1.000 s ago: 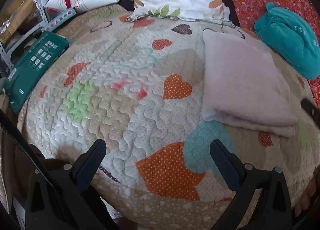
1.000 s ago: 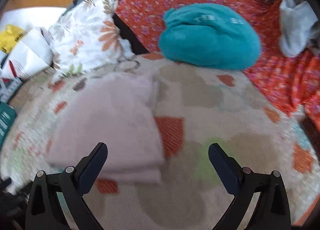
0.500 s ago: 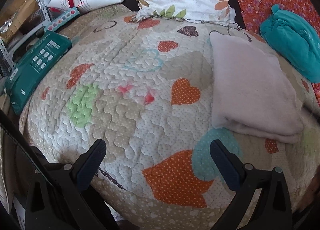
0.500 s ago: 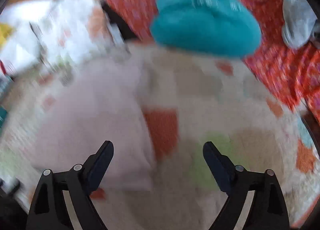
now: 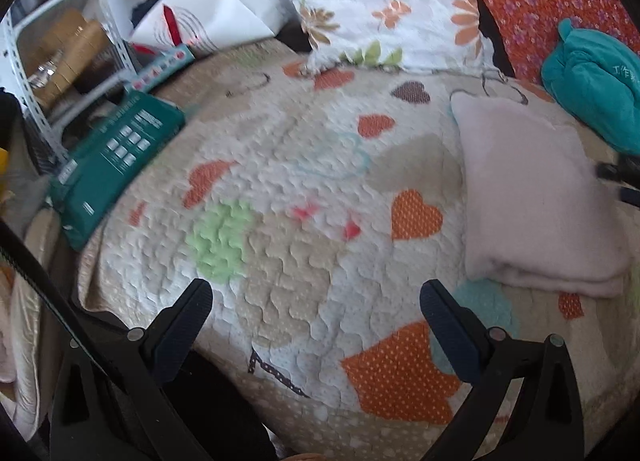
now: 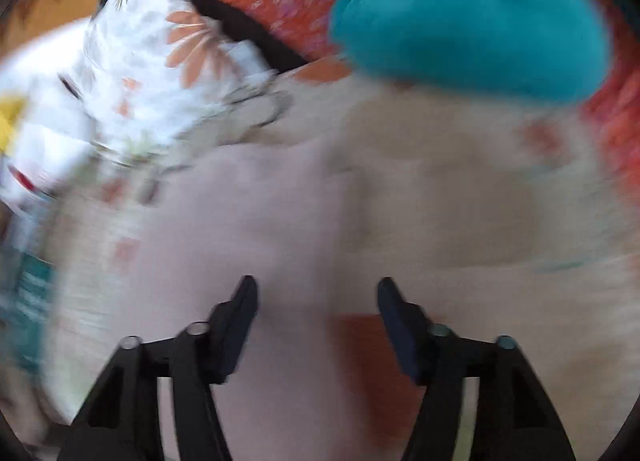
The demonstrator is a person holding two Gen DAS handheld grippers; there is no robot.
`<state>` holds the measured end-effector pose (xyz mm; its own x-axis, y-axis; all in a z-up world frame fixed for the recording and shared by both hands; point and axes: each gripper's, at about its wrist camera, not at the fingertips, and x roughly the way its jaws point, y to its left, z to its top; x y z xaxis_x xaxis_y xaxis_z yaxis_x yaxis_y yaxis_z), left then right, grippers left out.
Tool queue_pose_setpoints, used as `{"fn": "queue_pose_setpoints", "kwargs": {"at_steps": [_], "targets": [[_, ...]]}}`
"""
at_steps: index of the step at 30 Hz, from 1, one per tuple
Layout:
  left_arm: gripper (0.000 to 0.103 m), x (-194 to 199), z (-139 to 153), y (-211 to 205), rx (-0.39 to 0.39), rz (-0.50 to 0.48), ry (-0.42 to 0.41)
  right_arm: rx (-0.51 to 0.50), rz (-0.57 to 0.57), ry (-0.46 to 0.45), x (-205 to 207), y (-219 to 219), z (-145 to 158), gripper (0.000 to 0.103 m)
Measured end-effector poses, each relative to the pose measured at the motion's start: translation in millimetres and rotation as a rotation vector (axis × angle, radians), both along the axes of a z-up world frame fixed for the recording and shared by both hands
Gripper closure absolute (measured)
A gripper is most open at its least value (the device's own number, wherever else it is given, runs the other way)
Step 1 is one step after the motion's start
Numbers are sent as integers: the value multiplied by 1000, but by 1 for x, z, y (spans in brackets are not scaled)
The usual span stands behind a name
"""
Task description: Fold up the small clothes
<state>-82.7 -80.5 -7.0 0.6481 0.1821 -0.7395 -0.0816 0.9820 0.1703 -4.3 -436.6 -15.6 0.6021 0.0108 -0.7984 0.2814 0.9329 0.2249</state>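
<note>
A folded pale pink garment point(image 5: 532, 197) lies on the heart-patterned quilt point(image 5: 288, 189), at the right in the left wrist view. My left gripper point(image 5: 316, 305) is open and empty above the quilt's near edge, left of the garment. My right gripper point(image 6: 314, 293) is open, narrower than before, and hovers low over the right part of the pink garment point(image 6: 248, 229); this view is blurred by motion. The right gripper's tip shows in the left wrist view point(image 5: 618, 177) at the garment's right edge. A teal bundled garment point(image 6: 468, 17) lies beyond it.
A floral pillow point(image 5: 384, 9) and red flowered cloth point(image 5: 540, 1) lie at the back. A green box point(image 5: 116, 157) sits at the quilt's left edge, with a white bag point(image 5: 208, 13) and metal shelf point(image 5: 48, 61) behind. A wire hanger point(image 6: 256, 109) lies by the pillow.
My right gripper has moved forward and down over the pink garment, and its jaws have narrowed. My left gripper has drifted slightly left and back; the garment has not moved.
</note>
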Motion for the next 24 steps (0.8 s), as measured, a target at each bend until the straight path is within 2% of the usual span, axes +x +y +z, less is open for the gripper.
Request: {"fn": "queue_pose_setpoints", "kwargs": {"at_steps": [6,10,15,24], "targets": [[0,-10,10,-31,-39,-86,-4,-173,17,-117,-93,24,49,19],[0,-24,16,-49,-35,-159,-8,-281,-28,-158,-133,37,50,15],[0,-39,20,-49,-51,-187,-12,-310,-21,-123,-138,49,33,16],[0,-39,26,-40,-72,-165,-54,-326,-18,-128,-140,61,26,15]]}}
